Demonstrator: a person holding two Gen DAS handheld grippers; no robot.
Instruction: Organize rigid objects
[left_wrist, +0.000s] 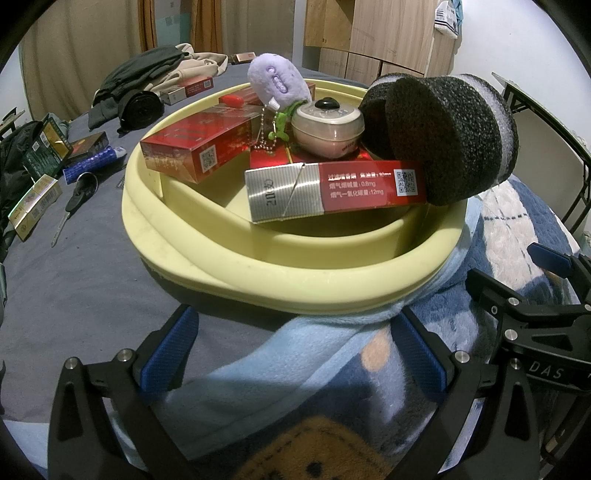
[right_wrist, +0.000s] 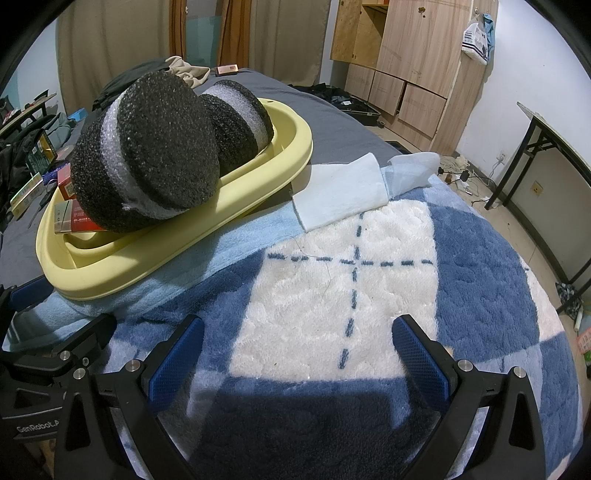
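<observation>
On a bed covered with a grey sheet (left_wrist: 74, 280) and a blue-and-white plush blanket (right_wrist: 332, 288) sits a pale yellow oval basin (left_wrist: 258, 273), its near rim resting on the blanket's light blue edge. Inside the basin, objects are piled together: a red cigarette box (left_wrist: 195, 147) at the left, a silver-and-red cigarette box (left_wrist: 332, 190) lying across the front, a pink round case with a black button (left_wrist: 327, 129) behind it, and a purple plush keychain (left_wrist: 277, 79) leaning at the back. Two black foam discs with white bands (right_wrist: 147, 155) fill the basin's right end, tilted against each other. Left of the basin, on the sheet, lie more small boxes (left_wrist: 35, 203), a blue-handled tool (left_wrist: 92, 164), black scissors (left_wrist: 77, 195) and a heap of dark clothes (left_wrist: 140, 74). The left gripper (left_wrist: 291, 354) hovers just before the basin with its blue-padded jaws spread wide, holding nothing. The right gripper (right_wrist: 295, 354) hovers over the blanket beside the basin, jaws likewise apart and empty. Beyond the bed stand wooden cabinets (right_wrist: 406, 66).
</observation>
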